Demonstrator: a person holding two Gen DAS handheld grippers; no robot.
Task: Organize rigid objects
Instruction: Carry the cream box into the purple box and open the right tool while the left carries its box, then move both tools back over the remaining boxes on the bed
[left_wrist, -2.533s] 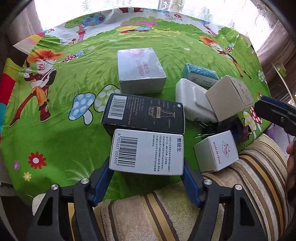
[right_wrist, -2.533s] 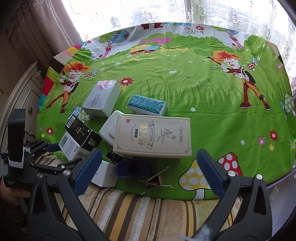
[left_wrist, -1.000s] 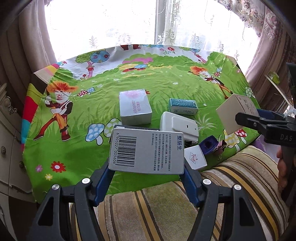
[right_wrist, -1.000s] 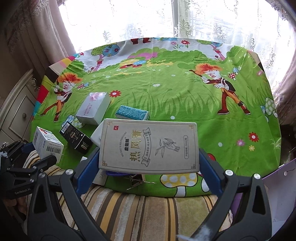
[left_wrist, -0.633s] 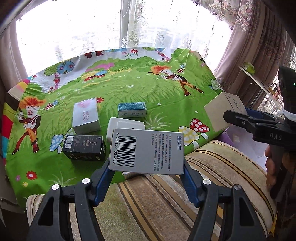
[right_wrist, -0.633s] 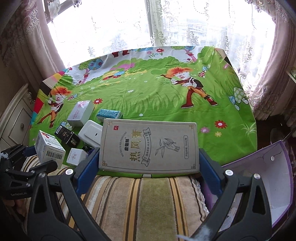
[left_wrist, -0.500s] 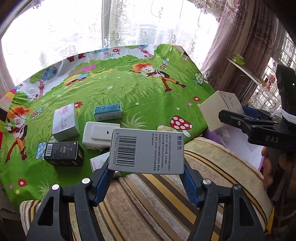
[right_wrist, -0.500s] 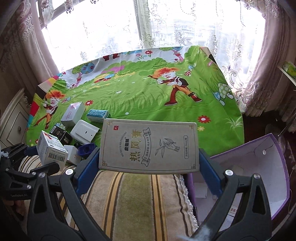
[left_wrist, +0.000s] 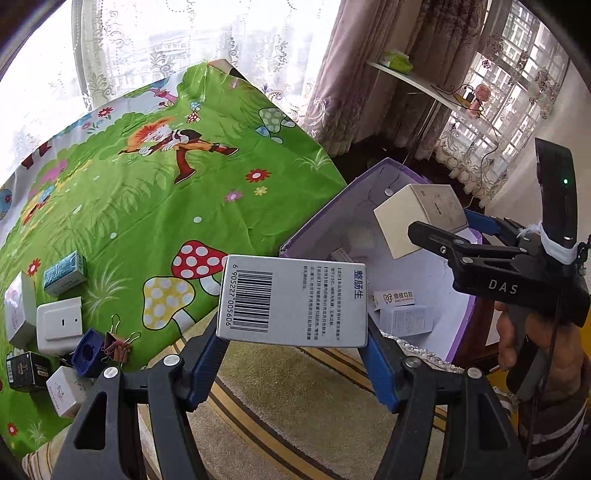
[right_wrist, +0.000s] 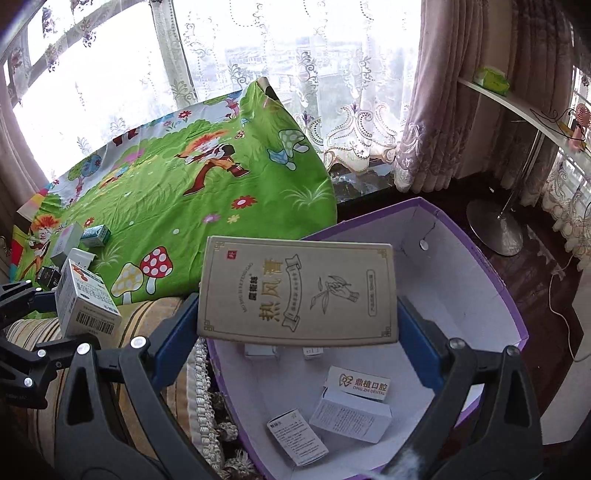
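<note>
My left gripper (left_wrist: 295, 343) is shut on a white barcode box (left_wrist: 291, 301), held in the air above the striped cushion (left_wrist: 288, 406), beside the purple storage box (left_wrist: 458, 332). My right gripper (right_wrist: 297, 332) is shut on a flat beige box with Chinese lettering (right_wrist: 299, 291), held over the open purple storage box (right_wrist: 491, 280). That box holds several small white cartons (right_wrist: 351, 410). The beige box also shows in the left wrist view (left_wrist: 417, 218), above the purple box. The barcode box shows at the left of the right wrist view (right_wrist: 86, 304).
On the green cartoon cloth (left_wrist: 147, 206) lie a teal box (left_wrist: 64, 273), a white plastic case (left_wrist: 59, 325), a black box (left_wrist: 26, 371), a small white carton (left_wrist: 64, 391), a blue cap and binder clips (left_wrist: 118, 343). A lamp base (right_wrist: 495, 225) stands on the dark floor.
Both grippers have swung right, away from the cloth, carrying their boxes. The purple storage box has come into view under the right gripper, and the beige box now hangs over its inside.
</note>
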